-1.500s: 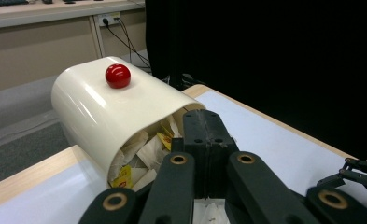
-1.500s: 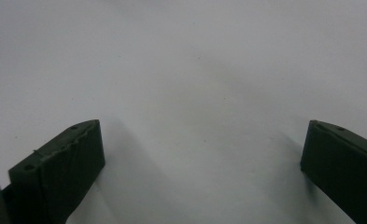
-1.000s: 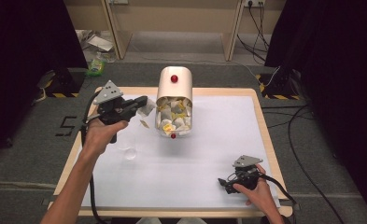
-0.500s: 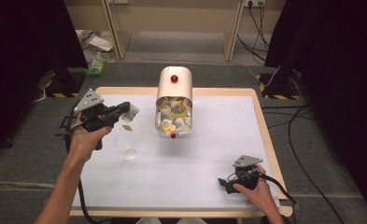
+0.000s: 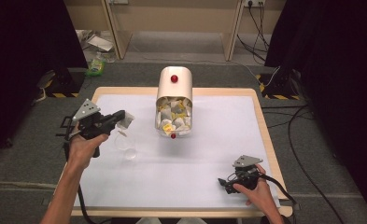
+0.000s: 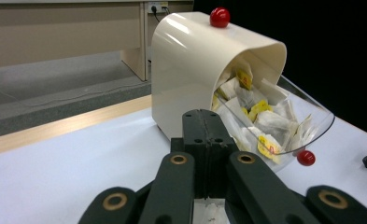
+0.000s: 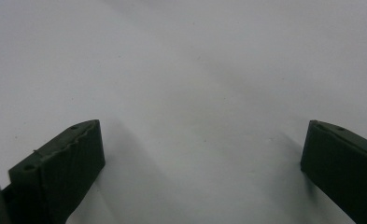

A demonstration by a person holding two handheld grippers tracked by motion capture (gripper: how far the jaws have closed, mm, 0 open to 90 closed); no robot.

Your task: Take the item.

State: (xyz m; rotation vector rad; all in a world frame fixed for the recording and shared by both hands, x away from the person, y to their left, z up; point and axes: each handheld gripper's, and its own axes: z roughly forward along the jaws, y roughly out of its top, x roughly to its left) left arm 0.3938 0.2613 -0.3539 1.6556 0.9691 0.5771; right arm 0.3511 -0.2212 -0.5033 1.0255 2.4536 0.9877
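Observation:
A cream dispenser (image 5: 174, 88) with a red knob stands at the back middle of the table. Its clear drawer (image 5: 173, 120) is tipped open and holds several tea bags; it rises just ahead in the left gripper view, dispenser (image 6: 195, 60). To the left, my left gripper (image 5: 119, 117) is shut on a white tea bag (image 5: 126, 122), which hangs over a clear glass (image 5: 125, 145). Its jaws are pressed together in the left gripper view (image 6: 208, 135), with the tea bag (image 6: 210, 212) showing below them. My right gripper (image 5: 225, 183) rests open on the white mat (image 7: 190, 70) at the front right, nothing between its jaws (image 7: 202, 154).
The white mat (image 5: 209, 154) covers a wooden-edged table (image 5: 265, 135). Beyond the table lie a green bottle (image 5: 96, 65) and papers on the floor at the back left. Cables (image 5: 307, 140) run along the right.
My left gripper has drawn away from the dispenser, to the left and down, carrying the tea bag to above the glass. The right gripper has kept still.

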